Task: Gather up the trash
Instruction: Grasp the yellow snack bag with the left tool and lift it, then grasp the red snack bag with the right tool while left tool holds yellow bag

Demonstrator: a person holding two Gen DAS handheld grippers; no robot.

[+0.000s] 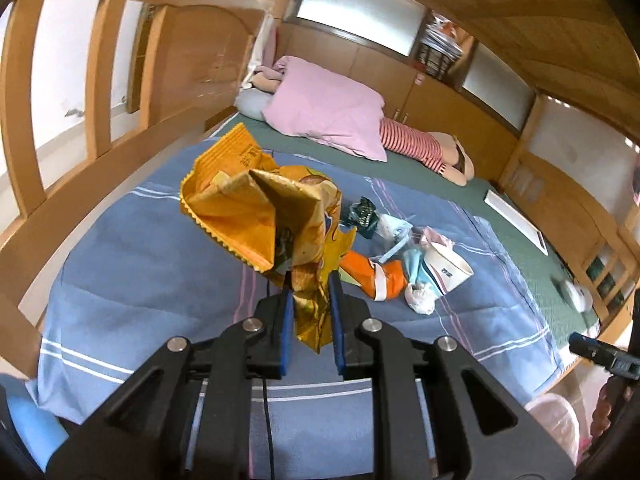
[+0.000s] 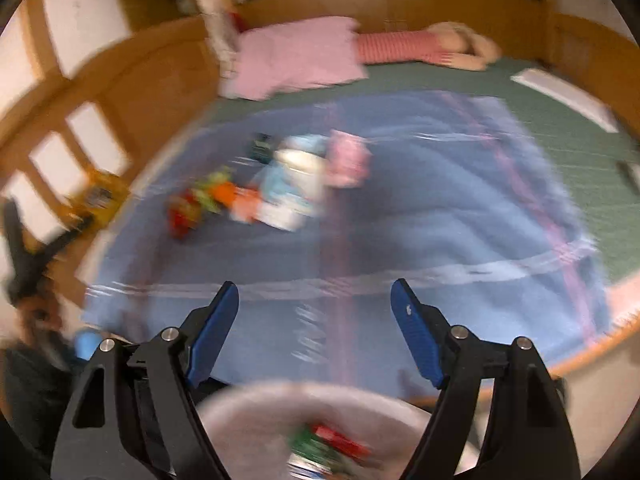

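My left gripper (image 1: 310,292) is shut on a crumpled yellow and orange snack wrapper (image 1: 256,216), which hangs in the air above the blue striped blanket (image 1: 140,264). More trash lies on the blanket to the right: an orange wrapper (image 1: 372,276), a paper cup (image 1: 444,270), a dark green wrapper (image 1: 362,214) and a white plastic bag (image 1: 418,298). The right wrist view is blurred. There my right gripper (image 2: 315,286) stands open and empty over the bed's near edge, above a pale pink bin (image 2: 248,400) that holds red and green trash (image 2: 328,444). The trash pile (image 2: 280,188) lies farther back on the left.
A pink pillow (image 1: 328,108) and a striped doll (image 1: 416,148) lie at the head of the bed on a green sheet (image 1: 516,240). A wooden bed frame (image 1: 120,184) runs along the left. The pink bin (image 1: 554,416) stands on the floor at the bed's right corner.
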